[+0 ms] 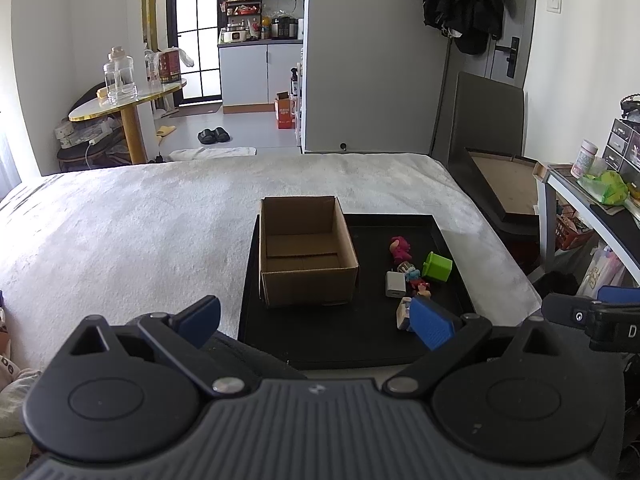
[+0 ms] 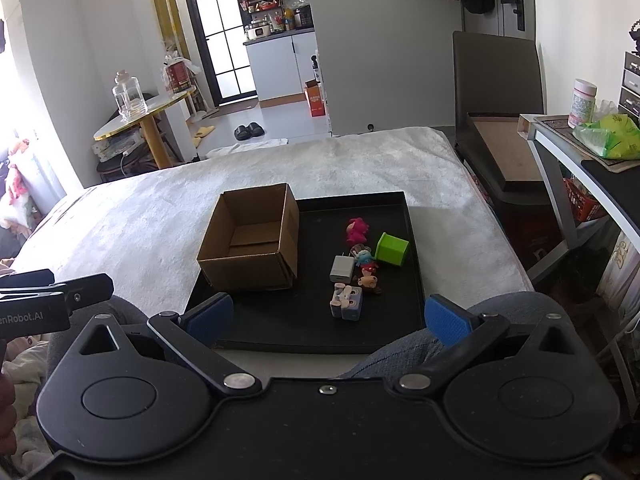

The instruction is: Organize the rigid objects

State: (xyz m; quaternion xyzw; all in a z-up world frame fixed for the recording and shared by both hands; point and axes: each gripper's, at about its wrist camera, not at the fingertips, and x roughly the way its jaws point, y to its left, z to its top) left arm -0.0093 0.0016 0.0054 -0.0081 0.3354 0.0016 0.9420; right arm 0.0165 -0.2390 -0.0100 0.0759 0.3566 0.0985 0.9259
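While daylight is coming through the glass door at the back, the left wrist view is showing a bed under a white fuzzy blanket, with a black tray lying on it. An open cardboard box is sitting empty on the tray's left part; a pink toy, a green cube and a white charger are lying to its right. The left gripper is hovering before the tray, jaws spread wide, holding nothing.

From the right wrist view, the right gripper is likewise hanging with jaws wide apart and empty, above the tray's near edge. A small blue-grey block toy is lying nearest it. On the left gripper's body at the left edge, the lettering "enRobot.AI" is showing.
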